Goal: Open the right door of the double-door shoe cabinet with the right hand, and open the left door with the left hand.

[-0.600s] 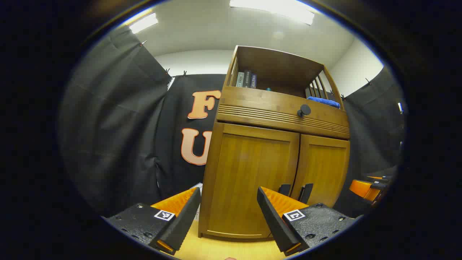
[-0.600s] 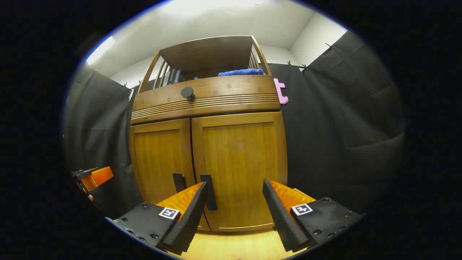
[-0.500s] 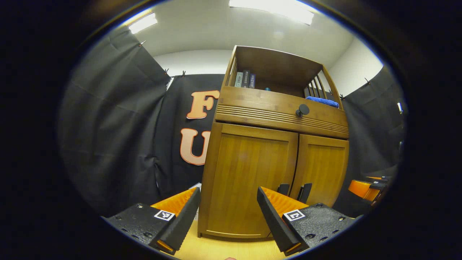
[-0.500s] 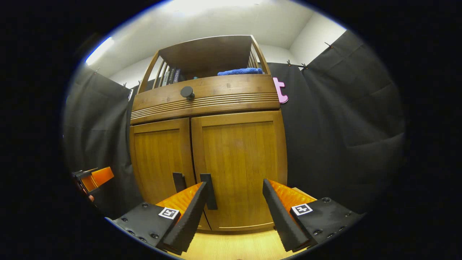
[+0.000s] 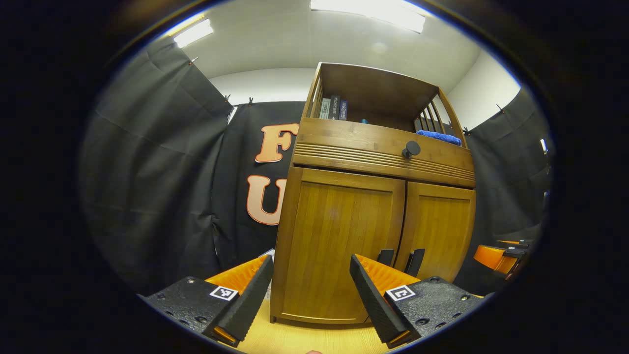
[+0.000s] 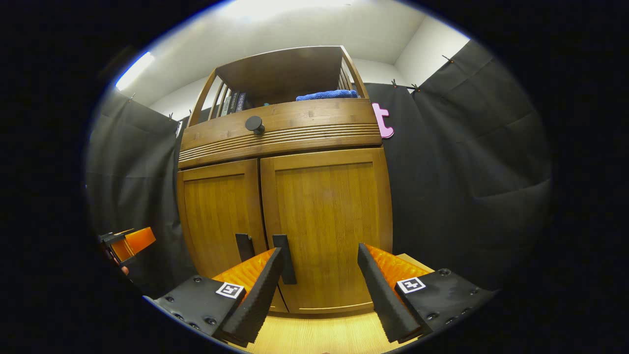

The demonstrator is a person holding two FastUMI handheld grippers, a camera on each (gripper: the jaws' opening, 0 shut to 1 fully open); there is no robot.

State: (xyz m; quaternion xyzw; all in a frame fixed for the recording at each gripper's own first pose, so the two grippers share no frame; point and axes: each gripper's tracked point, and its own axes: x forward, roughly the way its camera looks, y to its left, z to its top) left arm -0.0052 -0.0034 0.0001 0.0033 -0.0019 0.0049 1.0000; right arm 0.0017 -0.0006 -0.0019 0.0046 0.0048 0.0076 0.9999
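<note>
Cabinet point(image 5: 373, 196) stands closed in the left gripper view; the left gripper point(image 5: 311, 295) is spread wide, low before its left door point(image 5: 339, 241). Right gripper view: the right gripper point(image 6: 319, 290) gapes wide before the right door point(image 6: 329, 221), near its handle point(image 6: 284, 258).

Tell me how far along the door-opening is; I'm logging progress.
Nothing is done: the right door and left door are shut. In hand: the right claw and left claw hang open before the cabinet, gripping nothing. Left: both handles and both pulls.
</note>
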